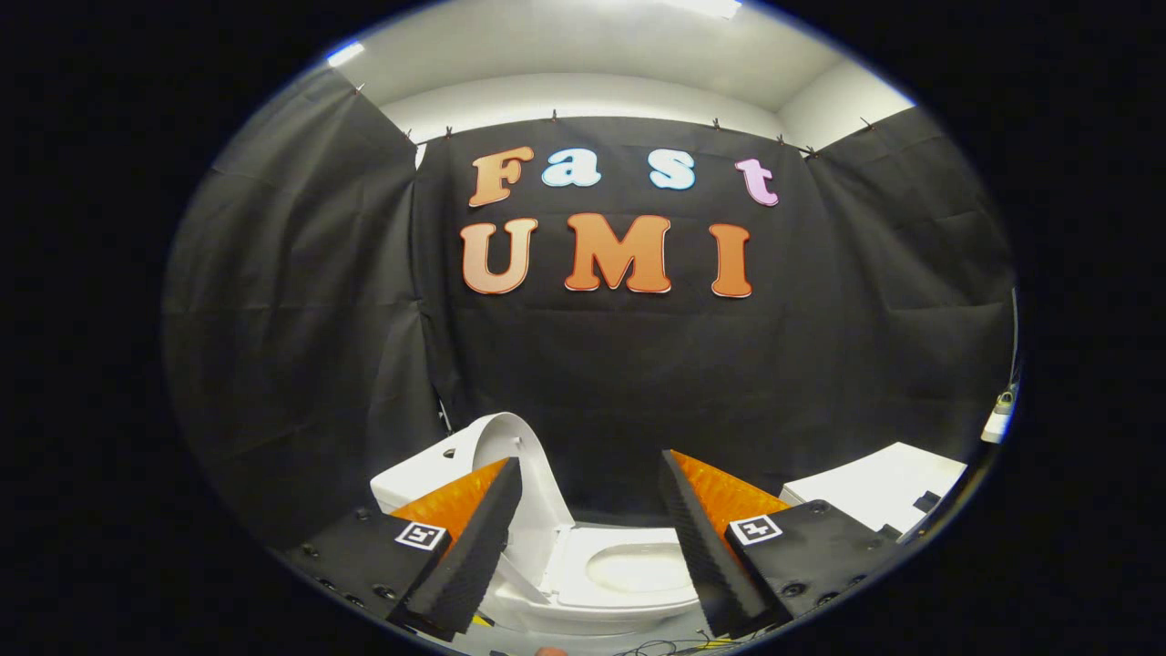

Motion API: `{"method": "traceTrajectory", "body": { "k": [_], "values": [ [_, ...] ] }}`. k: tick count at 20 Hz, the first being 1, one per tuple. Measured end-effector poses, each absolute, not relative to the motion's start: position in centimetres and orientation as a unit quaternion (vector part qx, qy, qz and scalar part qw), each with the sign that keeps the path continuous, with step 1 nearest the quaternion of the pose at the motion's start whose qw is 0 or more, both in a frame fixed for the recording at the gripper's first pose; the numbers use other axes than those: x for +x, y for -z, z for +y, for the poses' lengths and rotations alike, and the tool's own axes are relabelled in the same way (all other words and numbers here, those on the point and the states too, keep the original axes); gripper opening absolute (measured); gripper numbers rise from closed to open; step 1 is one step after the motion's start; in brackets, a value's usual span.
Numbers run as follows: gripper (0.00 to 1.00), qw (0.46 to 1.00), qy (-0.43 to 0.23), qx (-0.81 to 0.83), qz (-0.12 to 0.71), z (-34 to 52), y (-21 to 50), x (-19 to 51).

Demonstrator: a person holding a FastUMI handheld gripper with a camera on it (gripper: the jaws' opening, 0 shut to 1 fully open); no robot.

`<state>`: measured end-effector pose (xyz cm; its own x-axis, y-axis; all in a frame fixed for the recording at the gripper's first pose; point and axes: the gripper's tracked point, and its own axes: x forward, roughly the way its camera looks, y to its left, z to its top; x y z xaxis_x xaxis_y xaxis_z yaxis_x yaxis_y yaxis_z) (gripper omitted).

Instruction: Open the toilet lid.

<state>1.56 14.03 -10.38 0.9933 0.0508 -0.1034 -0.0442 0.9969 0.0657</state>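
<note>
Nearest to the camera, the two fingers of the gripper (588, 538) stand wide apart and hold nothing; each one carries a small square marker. Between them and a little beyond them is the toilet (556, 583), white, on a pale floor (583, 642) where some thin cables (665, 649) lie. The toilet lid (515, 456) is already raised: it stands nearly upright, behind the left finger, leaning toward the tank (414, 474). The seat (629, 569) is down and the bowl opening shows as an oval between the fingers. The long axis of the toilet runs across the view, with the tank on the left and the front of the bowl toward the right finger. Black cloth (301, 346) hangs as the wall on three sides, under a white ceiling (583, 55). Beyond the right finger is a white flat thing (879, 487); what it is I cannot tell.
</note>
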Motion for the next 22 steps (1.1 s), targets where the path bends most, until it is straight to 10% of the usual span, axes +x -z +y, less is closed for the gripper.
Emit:
{"method": "traceTrajectory", "body": {
  "k": [22],
  "values": [
    [0.97, 0.998, -0.006, 0.051, 0.035, 11.1, 7.0, -0.2]
  ]
}}
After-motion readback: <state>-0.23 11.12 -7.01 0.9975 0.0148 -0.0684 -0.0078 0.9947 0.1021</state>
